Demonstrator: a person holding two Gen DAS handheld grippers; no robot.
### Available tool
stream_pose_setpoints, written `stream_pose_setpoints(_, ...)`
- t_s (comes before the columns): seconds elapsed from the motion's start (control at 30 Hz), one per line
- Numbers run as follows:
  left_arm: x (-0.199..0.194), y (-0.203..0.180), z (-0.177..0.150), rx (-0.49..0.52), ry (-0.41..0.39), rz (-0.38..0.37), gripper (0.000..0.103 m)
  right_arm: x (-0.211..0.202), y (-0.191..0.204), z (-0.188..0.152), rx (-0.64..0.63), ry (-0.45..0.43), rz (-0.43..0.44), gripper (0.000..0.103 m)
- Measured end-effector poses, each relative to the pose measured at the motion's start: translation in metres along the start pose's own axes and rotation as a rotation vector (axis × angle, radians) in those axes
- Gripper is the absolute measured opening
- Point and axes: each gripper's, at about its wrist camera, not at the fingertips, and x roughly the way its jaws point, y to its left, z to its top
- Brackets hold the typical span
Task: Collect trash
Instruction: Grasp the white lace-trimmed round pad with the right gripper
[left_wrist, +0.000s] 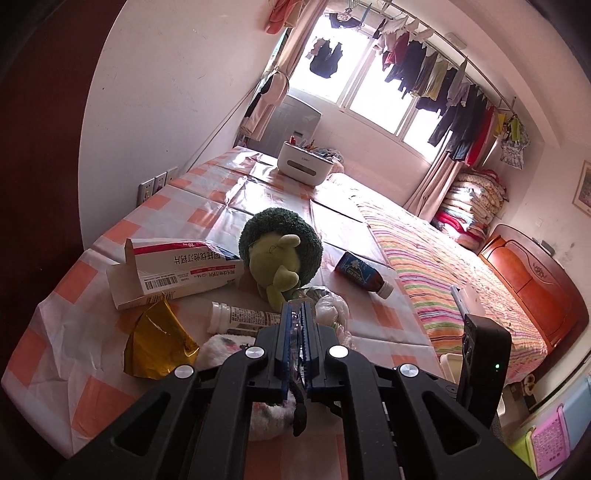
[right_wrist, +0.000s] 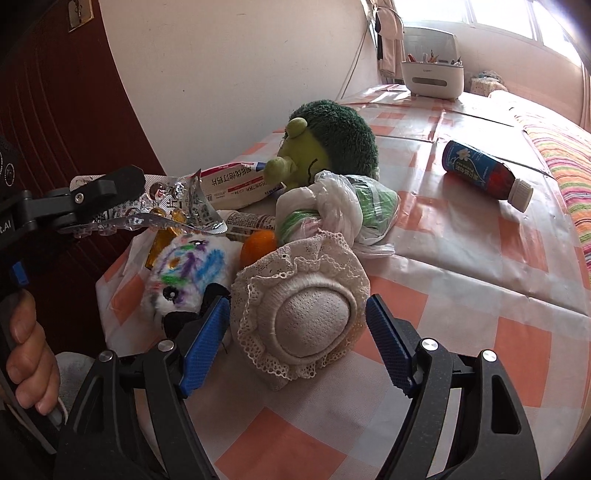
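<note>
Two grippers busy: left gripper pinched tight on crumpled blister pack, lifted over table clutter. Right gripper spread around lace cap, not trash probably; redirect toward knotted plastic bag.

Both wrist cameras look forward and down along their fingers, close over the table. Both views share the green plush, at 12 o'clock.
</note>
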Motion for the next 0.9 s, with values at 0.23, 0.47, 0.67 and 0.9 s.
stream_pose_setpoints(0.23, 0.008, -0.01, -0.006, 0.015, 0.023, -0.011, 0.005, -0.004, -0.002, -0.003, 0.006, -0.002, -0.019, 0.048)
stream_pose_setpoints(0.47, 0.012, -0.023, -0.008, 0.036, 0.022, -0.032, 0.005, -0.023, -0.014, -0.01, 0.037, -0.051, -0.024, 0.047)
stream_pose_setpoints(0.67, 0.018, -0.037, -0.012, 0.059, 0.028, -0.041, 0.005, -0.038, -0.032, -0.013, 0.084, -0.082, -0.03, 0.047)
stream_pose_setpoints(0.9, 0.026, -0.061, -0.019, 0.115, 0.035, -0.053, 0.005, -0.055, -0.05, -0.02, 0.116, -0.112, -0.057, 0.047)
